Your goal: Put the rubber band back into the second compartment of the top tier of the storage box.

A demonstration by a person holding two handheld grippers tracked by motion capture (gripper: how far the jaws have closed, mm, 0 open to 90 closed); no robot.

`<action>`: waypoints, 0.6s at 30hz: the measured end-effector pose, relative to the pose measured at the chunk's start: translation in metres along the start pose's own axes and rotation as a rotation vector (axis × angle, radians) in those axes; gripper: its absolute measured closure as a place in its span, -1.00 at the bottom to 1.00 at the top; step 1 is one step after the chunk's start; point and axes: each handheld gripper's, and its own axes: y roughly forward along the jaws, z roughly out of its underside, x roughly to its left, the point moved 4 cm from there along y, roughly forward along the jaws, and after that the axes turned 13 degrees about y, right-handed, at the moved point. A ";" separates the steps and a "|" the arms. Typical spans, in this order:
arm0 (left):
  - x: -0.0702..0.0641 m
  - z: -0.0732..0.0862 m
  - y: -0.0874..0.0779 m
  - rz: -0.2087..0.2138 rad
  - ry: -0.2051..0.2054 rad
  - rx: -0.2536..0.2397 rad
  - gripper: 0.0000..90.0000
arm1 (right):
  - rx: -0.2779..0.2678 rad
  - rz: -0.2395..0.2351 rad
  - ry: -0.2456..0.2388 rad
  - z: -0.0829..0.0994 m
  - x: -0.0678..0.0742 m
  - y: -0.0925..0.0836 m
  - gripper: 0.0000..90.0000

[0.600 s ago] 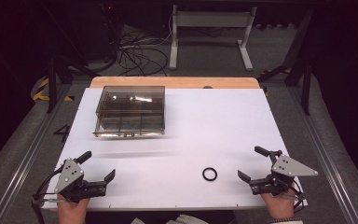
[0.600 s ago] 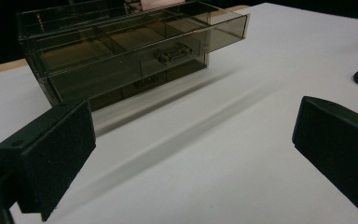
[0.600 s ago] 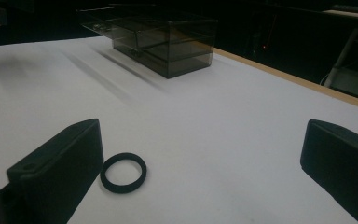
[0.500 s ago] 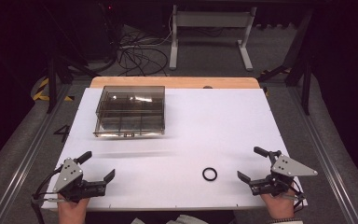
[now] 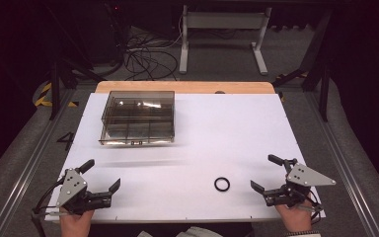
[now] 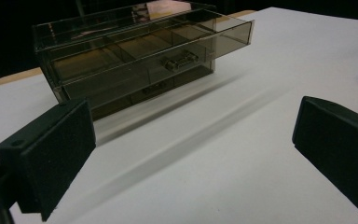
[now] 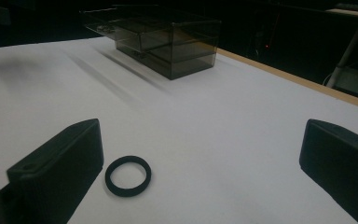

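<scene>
Right gripper (image 5: 266,173): jaws spread wide, nothing between the pads, held low over the table's near right corner.
Left gripper (image 5: 101,174): jaws likewise wide apart and empty, at the near left corner.
Black ring (image 5: 221,184): flat on the table (image 5: 237,133), near the right gripper, untouched.
Drawer box (image 5: 138,116): smoky clear plastic, far left, top drawer partly out.
</scene>
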 end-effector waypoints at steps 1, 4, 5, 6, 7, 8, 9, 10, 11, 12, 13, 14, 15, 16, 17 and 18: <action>0.000 0.000 0.000 0.000 0.000 0.000 -0.99 | 0.004 0.002 0.000 0.000 0.000 0.000 -0.99; 0.000 0.000 0.001 0.005 0.001 0.003 -0.99 | 0.009 0.001 0.004 0.001 -0.001 0.001 -0.99; -0.001 0.000 0.000 0.004 0.003 0.004 -0.99 | 0.013 0.002 0.006 -0.001 0.000 0.001 -0.99; -0.001 0.000 0.000 0.004 0.003 0.004 -0.99 | 0.015 -0.003 0.008 -0.002 0.000 0.002 -0.99; 0.000 0.001 0.000 -0.004 0.002 0.007 -0.99 | 0.021 -0.005 0.007 -0.002 0.000 0.003 -0.99; 0.000 0.001 -0.001 -0.006 0.005 0.007 -0.99 | 0.029 -0.010 0.009 -0.004 0.000 0.004 -0.99; 0.000 0.001 -0.001 -0.006 0.005 0.007 -0.99 | 0.029 -0.010 0.009 -0.004 0.000 0.004 -0.99; 0.000 0.001 -0.001 -0.006 0.000 0.006 -0.99 | 0.051 -0.016 0.009 -0.007 0.000 0.008 -0.99; 0.000 0.001 -0.001 -0.008 0.000 0.005 -0.99 | 0.054 -0.021 0.016 -0.009 0.000 0.009 -0.99; 0.000 0.001 -0.001 -0.008 0.000 0.005 -0.99 | 0.054 -0.021 0.016 -0.009 0.000 0.009 -0.99; 0.000 0.001 -0.001 -0.008 0.005 0.006 -1.00 | 0.054 -0.029 0.021 -0.013 0.000 0.012 -0.99; 0.000 0.001 -0.001 -0.008 0.005 0.006 -1.00 | 0.058 -0.030 0.020 -0.015 0.000 0.014 -0.99; 0.000 0.001 -0.001 -0.007 0.004 0.007 -1.00 | 0.058 -0.030 0.020 -0.015 0.000 0.014 -0.99; 0.000 0.001 -0.001 -0.007 0.004 0.007 -0.99 | 0.062 -0.034 0.016 -0.018 0.000 0.016 -0.99; 0.000 0.001 -0.001 -0.007 0.004 0.007 -0.99 | 0.064 -0.038 0.016 -0.019 0.000 0.017 -0.99; 0.000 0.001 -0.001 -0.007 0.004 0.008 -0.99 | 0.065 -0.036 0.020 -0.020 0.000 0.018 -0.99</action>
